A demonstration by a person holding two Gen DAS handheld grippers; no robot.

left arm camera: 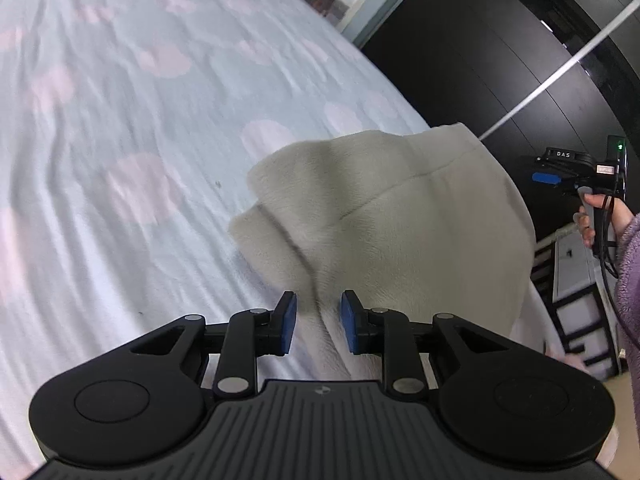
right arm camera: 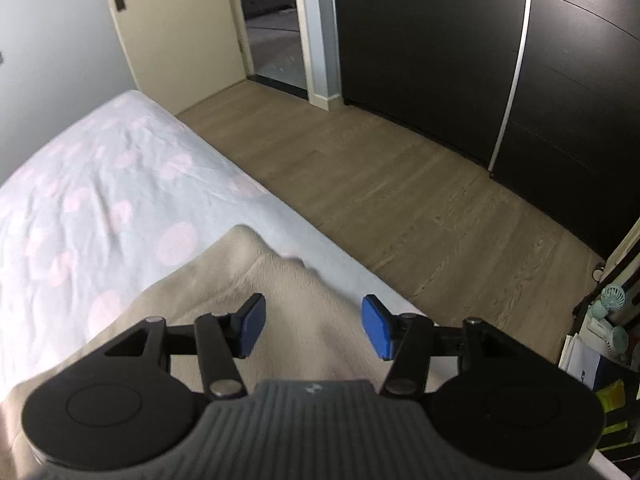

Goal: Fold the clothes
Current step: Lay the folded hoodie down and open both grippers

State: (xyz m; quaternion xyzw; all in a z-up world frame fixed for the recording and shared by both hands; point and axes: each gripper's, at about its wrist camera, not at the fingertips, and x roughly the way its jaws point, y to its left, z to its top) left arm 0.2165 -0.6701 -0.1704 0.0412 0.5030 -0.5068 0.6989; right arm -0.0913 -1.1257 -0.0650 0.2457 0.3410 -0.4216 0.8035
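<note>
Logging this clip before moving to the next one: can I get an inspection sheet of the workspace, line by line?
Surface: bed with a pale blue sheet with pink dots, wrinkled.
Job's things: beige fleece garment lying at the bed's edge, partly folded.
Clutter: nothing seen on the bed; small fans and bags in the right corner.
Grippers: left gripper open, a fleece fold between its pads, not pinched; right gripper open above the fleece.
Cables: black cable hanging from the right handle.
Surroundings: wood floor, dark wardrobe, open door.
</note>
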